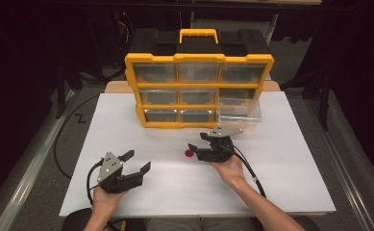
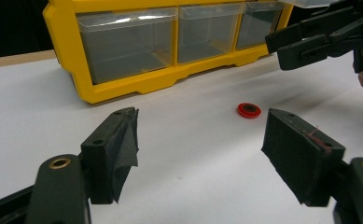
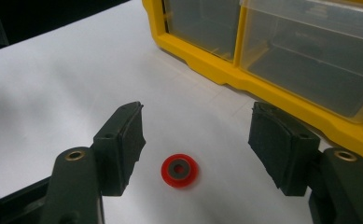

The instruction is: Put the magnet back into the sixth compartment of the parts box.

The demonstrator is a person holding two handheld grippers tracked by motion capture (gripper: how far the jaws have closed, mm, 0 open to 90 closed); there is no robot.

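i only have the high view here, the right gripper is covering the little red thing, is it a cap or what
Observer: In the right gripper view the red ring is flat, with a dark grey centre and a small hole, like a washer.
Operator: is the right gripper already on it
Observer: No. The right gripper is open, its jaws standing either side of the ring with white table showing around it.
Operator: ok and the bottom right drawer, pulled out or gone
Observer: Pulled out. The right gripper view shows the clear drawer jutting forward past the yellow frame.
Operator: left gripper holding anything
Observer: Nothing. The left gripper is open over bare table.
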